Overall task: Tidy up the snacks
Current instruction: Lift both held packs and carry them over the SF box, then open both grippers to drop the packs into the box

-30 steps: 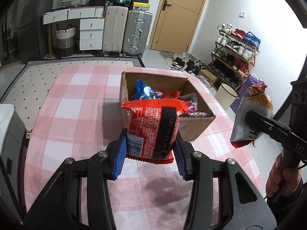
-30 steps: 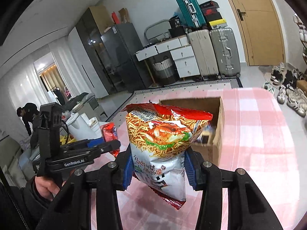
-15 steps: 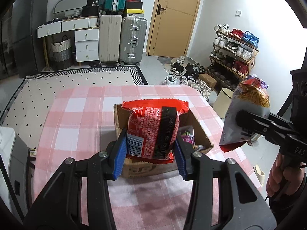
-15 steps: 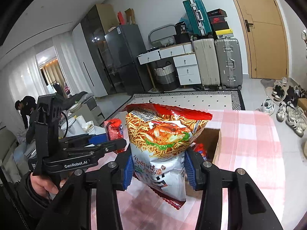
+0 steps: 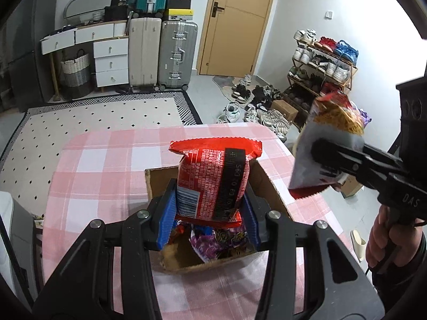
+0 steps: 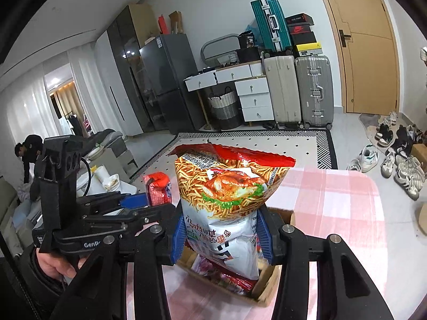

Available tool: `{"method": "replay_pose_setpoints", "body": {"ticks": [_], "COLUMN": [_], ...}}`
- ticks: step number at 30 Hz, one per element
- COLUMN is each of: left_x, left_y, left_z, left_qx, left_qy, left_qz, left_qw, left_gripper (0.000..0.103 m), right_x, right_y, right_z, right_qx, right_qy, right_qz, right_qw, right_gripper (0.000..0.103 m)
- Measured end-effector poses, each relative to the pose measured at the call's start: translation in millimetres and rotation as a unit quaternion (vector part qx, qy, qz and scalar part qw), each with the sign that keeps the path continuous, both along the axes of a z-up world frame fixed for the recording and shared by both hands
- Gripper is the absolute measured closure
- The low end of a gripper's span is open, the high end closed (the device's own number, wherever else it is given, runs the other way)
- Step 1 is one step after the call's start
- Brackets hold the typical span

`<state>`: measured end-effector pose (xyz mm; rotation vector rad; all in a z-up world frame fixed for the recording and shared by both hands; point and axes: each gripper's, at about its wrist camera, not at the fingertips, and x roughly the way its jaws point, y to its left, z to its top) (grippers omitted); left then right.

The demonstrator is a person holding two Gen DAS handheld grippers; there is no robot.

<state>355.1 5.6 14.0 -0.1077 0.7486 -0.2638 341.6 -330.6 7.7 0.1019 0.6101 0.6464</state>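
The crinkly red snack pack (image 5: pixel 213 181) hangs upright above the open cardboard box (image 5: pixel 157 178), pinched by the left gripper (image 5: pixel 209 213), and hides much of the box's jumbled wrappers. The right gripper (image 6: pixel 220 236) clamps the glossy noodle snack bag (image 6: pixel 229 186) over the box; the pink checked tablecloth (image 5: pixel 106 160) lies beneath.

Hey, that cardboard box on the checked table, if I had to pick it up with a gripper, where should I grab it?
Probably a side wall of the box near its open top rim, coming from above with one finger inside and one outside. The walls are thin and upright and the flaps are open. The bare far-left wall looks best; snacks crowd the near side.
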Motion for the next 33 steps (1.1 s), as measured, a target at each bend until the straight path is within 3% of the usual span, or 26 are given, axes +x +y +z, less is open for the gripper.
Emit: {"method": "replay_pose_setpoints", "body": {"ticks": [12, 28, 31, 33], "left_x": [41, 65, 67, 69], "left_y": [-15, -22, -18, -14], "left_z": [-24, -77, -83, -88], "left_qx": [0.01, 0.013, 0.014, 0.02], "left_qy": [0.028, 0.075, 0.08, 0.083], "left_qz": [-0.018, -0.026, -0.021, -0.005], "left_qw": [0.9994, 0.9968, 0.9965, 0.9963], "left_gripper": [0.061, 0.061, 0.061, 0.061], "right_x": [37, 69, 71, 73], "right_y": [10, 33, 37, 38], "right_z": [-23, -72, -77, -80], "right_qx": [-0.012, -0.055, -0.064, -0.066], "right_qy": [0.016, 0.053, 0.052, 0.055], "right_qz": [-0.004, 0.005, 0.002, 0.003], "right_qw": [1.0, 0.997, 0.997, 0.996], "right_gripper": [0.057, 0.057, 0.056, 0.051]}}
